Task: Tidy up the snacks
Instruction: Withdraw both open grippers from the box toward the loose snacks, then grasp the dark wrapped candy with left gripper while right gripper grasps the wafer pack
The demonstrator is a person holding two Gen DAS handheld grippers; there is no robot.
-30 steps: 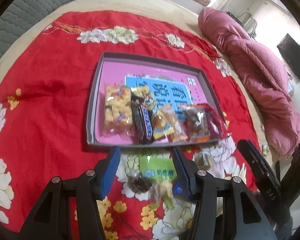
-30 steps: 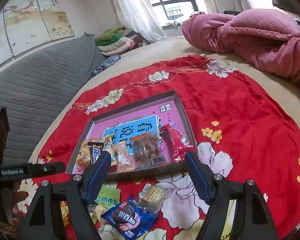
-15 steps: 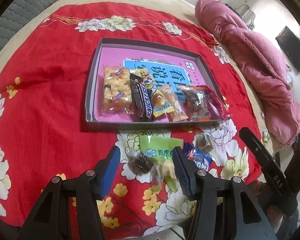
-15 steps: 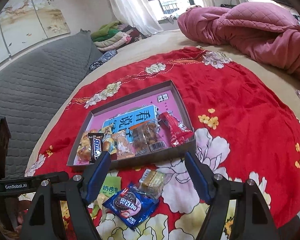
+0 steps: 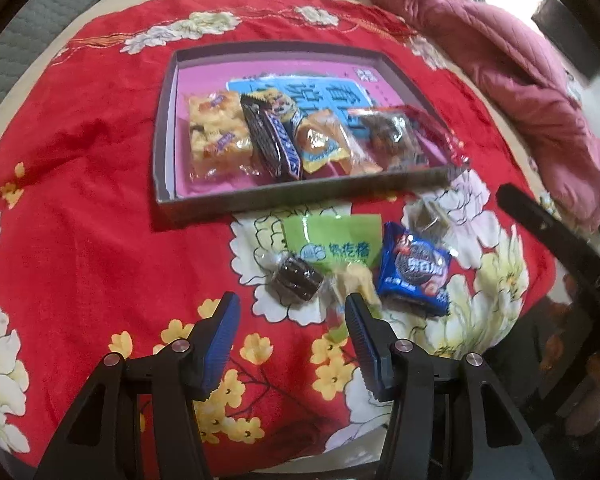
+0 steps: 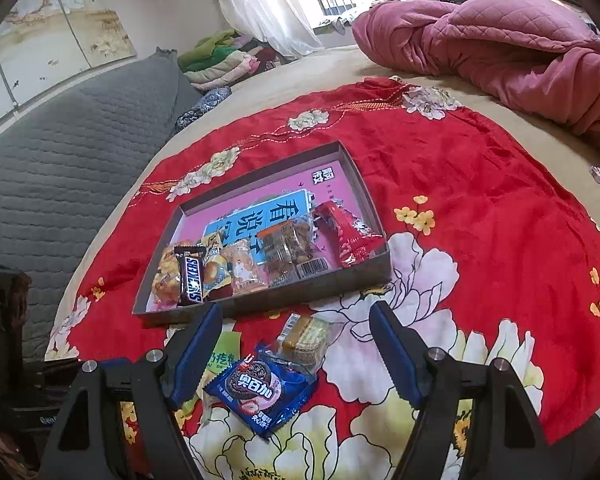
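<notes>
A shallow grey tray [image 5: 168, 128] [image 6: 364, 184] with a pink floor holds a row of snacks, among them a Snickers bar [image 5: 274, 142] [image 6: 192, 276] and a red packet [image 6: 346, 232]. In front of it on the red cloth lie a green packet [image 5: 332, 240], a clear-wrapped dark cookie [image 5: 298, 278], a blue Oreo packet [image 5: 416, 270] [image 6: 260, 394] and a clear-wrapped biscuit [image 6: 304, 338]. My left gripper [image 5: 290, 306] stands open just before the dark cookie. My right gripper [image 6: 296, 322] is open above the Oreo packet and biscuit.
The red floral cloth [image 5: 80, 160] covers a bed; its near edge falls away below the grippers. A pink quilt [image 6: 500, 52] lies bunched at the far right. A grey padded headboard [image 6: 60, 160] runs along the left. The other gripper's black body [image 5: 560, 244] sits at right.
The left gripper has drawn back toward the bed's near edge and sunk, so the loose snacks now lie ahead of its fingertips instead of between them. The right gripper has hardly moved.
</notes>
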